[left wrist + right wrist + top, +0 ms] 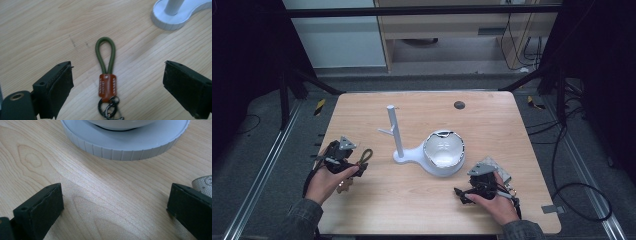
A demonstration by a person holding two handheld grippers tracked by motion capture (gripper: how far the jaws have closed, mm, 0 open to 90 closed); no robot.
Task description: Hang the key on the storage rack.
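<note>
In the high view, a wooden table (492, 125) sits in the middle of the frame. The left gripper (354, 159) is at the lower left, held in a hand (328, 182). A keychain (364, 156) with a green loop pokes out just past the gripper's tip. The right gripper (460, 194) is at the lower right, held in the other hand (498, 202). A white stand (398, 136) with a tall post is in the middle of the table. Its flat base holds a white bowl (443, 152) a little right of center. A small dark round spot (459, 105) is near the table's far edge.

In the left gripper view, the two black jaws stand far apart at the lower left and lower right. The keychain (107, 75) lies on the wood between them, and neither jaw touches it. Its green loop points to the top of the frame, a brown tab is below it, and metal rings are at the bottom edge. The white stand (175, 17) is in the upper right corner.

In the right gripper view, the jaws are far apart too, with bare wood between them. The round white base of the stand (125, 145) runs across the top. A pale woven thing (203, 183) peeks in at the right edge.
</note>
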